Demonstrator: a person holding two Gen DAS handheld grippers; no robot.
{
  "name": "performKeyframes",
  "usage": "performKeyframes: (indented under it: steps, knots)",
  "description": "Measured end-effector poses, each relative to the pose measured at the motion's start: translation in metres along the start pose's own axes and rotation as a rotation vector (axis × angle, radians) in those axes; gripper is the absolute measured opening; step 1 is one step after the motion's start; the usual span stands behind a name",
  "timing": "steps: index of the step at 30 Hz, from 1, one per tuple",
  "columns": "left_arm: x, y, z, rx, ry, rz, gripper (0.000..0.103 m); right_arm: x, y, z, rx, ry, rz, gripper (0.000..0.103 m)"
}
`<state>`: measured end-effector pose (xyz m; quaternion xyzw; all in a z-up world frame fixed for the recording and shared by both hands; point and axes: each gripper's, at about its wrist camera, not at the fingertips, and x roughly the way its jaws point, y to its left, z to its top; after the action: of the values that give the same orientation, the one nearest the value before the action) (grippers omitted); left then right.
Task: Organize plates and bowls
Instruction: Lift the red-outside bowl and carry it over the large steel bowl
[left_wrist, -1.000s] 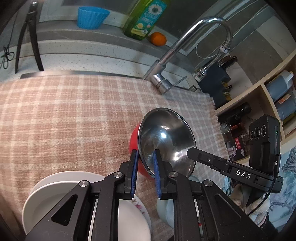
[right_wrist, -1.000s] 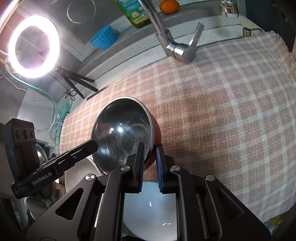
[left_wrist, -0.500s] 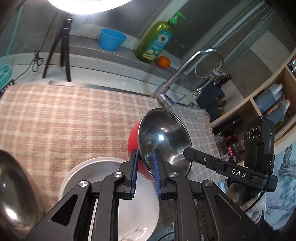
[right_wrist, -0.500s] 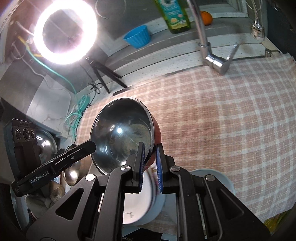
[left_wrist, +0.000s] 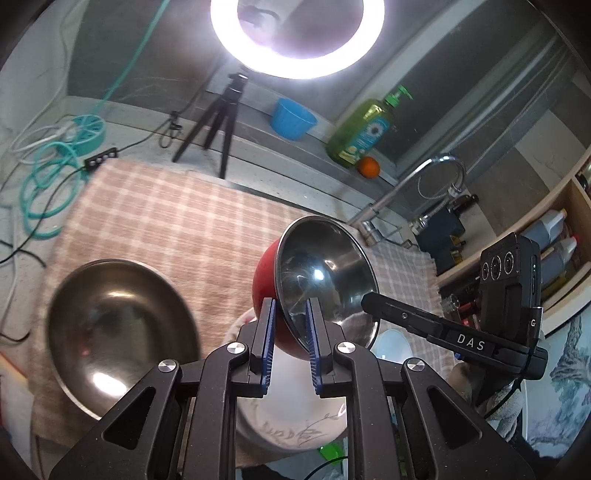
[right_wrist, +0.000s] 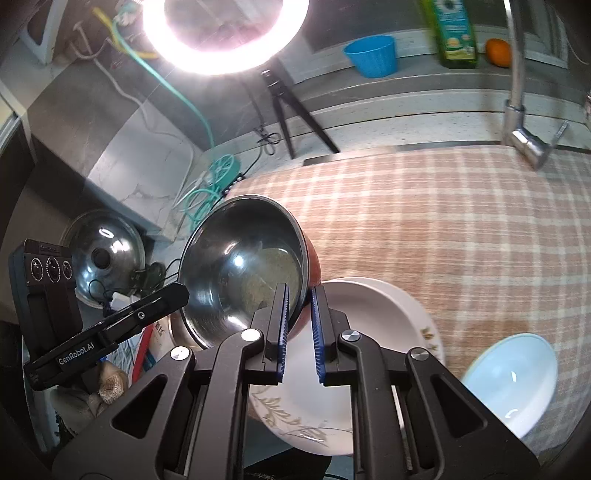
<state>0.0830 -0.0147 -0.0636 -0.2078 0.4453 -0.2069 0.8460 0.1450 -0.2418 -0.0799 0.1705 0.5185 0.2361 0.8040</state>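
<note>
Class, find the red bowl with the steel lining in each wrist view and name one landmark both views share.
Left wrist view: the red steel-lined bowl sits just right of centre, its rim pinched by the left gripper.
Right wrist view: it sits left of centre, pinched by the right gripper, above a white plate.
Shared landmark: the blue cup on the back ledge.

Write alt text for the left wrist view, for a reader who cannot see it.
The left gripper clamps the rim of a steel-lined red bowl, held tilted above a checked cloth; the right gripper grips its far rim. A steel bowl lies left, a white plate underneath.
</note>
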Motion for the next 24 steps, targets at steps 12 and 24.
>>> performKeyframes:
  steps: [12, 24]
  knots:
    - [-0.043, 0.054, -0.013, -0.093, -0.055, 0.079, 0.014, 0.052, 0.063, -0.002, -0.109, 0.074, 0.043, 0.012]
    - [-0.045, 0.108, -0.032, -0.19, -0.012, 0.154, 0.014, 0.116, 0.097, -0.016, -0.211, 0.194, 0.014, 0.012]
